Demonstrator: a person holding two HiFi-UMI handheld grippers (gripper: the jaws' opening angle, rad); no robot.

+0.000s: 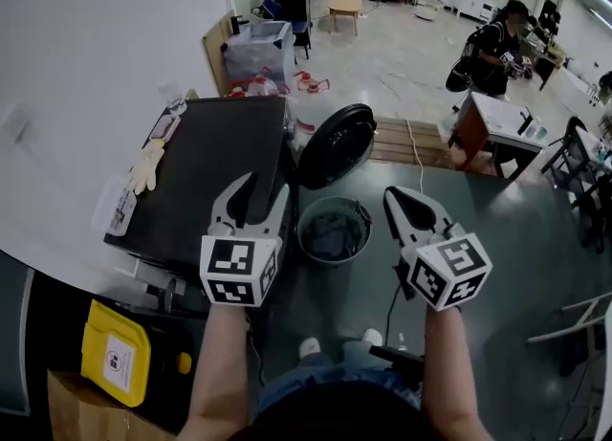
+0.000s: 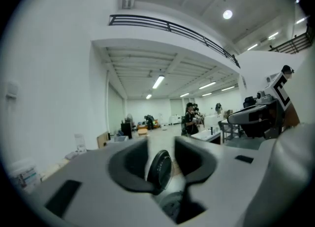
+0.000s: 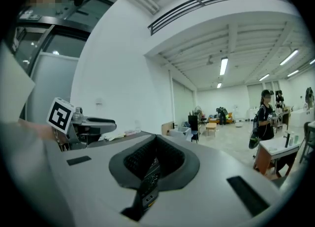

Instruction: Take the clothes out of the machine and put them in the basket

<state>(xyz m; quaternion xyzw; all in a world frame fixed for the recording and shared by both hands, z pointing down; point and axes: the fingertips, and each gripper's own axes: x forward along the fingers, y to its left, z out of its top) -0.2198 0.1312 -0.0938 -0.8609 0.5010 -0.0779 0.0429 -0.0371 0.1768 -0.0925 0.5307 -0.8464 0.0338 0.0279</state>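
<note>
In the head view both grippers are held up level, side by side. My left gripper (image 1: 251, 184) hangs over the front right corner of the dark washing machine (image 1: 206, 166), jaws open with nothing between them. In the left gripper view its jaws (image 2: 161, 147) frame the machine's round door (image 2: 160, 169). The door (image 1: 337, 145) stands open. My right gripper (image 1: 394, 197) is shut and empty to the right; its pads (image 3: 156, 159) meet. Between and below the grippers stands a round grey basket (image 1: 361, 214) with dark clothes (image 1: 330, 236) in it. The inside of the drum is hidden.
A pale glove (image 1: 145, 166) and small items lie on the machine's top. A yellow object (image 1: 115, 353) sits lower left. Plastic bins (image 1: 260, 47) stand behind the machine. A person (image 1: 492, 52) stands by a table (image 1: 502, 128) at the back right. A white wall runs along the left.
</note>
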